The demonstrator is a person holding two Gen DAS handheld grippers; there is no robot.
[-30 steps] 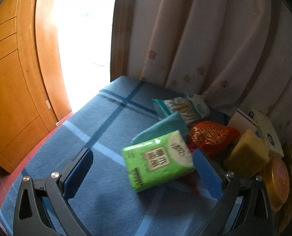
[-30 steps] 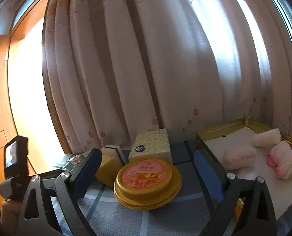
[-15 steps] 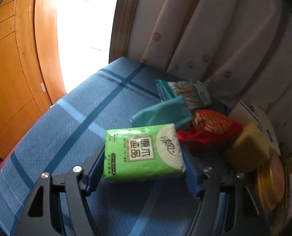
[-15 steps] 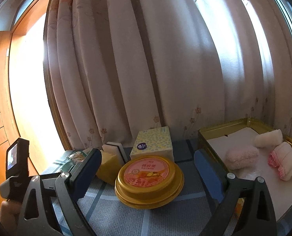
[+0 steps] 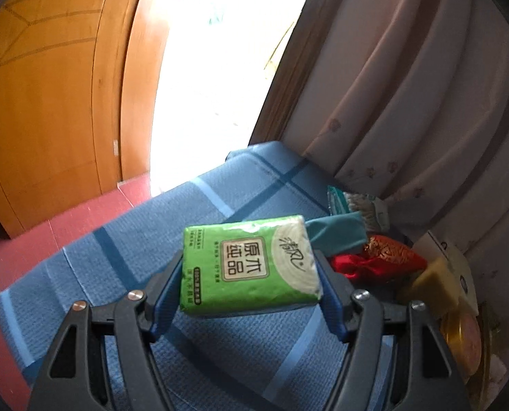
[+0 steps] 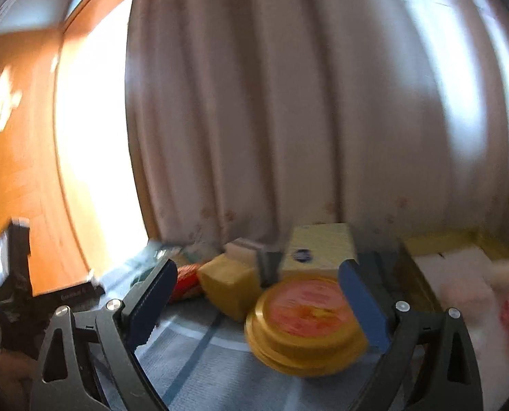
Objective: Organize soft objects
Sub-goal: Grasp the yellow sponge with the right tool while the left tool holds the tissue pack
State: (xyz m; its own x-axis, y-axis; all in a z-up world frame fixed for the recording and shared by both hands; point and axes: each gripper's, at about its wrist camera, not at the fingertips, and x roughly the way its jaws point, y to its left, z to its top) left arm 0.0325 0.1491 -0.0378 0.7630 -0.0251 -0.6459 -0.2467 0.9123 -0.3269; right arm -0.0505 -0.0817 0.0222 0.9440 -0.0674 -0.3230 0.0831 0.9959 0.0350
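Note:
My left gripper (image 5: 249, 294) is shut on a green tissue pack (image 5: 249, 265), held above the blue checked cloth (image 5: 117, 267). Behind the pack lie a teal pouch (image 5: 336, 231), a bag of cotton swabs (image 5: 360, 205), a red embroidered pouch (image 5: 381, 257) and a yellow sponge (image 5: 432, 279). My right gripper (image 6: 254, 294) stands open with nothing between its fingers, over the cloth in front of the yellow sponge (image 6: 228, 284) and a round gold tin (image 6: 302, 322). The right wrist view is blurred.
A yellow tissue box (image 6: 319, 248) stands against the curtain (image 6: 288, 102). A gold tray (image 6: 460, 267) with pink and white soft rolls sits at the right. The left gripper's body (image 6: 11, 291) shows at the far left. A wooden door (image 5: 49, 102) and red floor (image 5: 49, 219) lie past the cloth's edge.
The left gripper went from wide open around the green pack to shut on it, then lifted it off the cloth. The right gripper has swung left, blurring its view.

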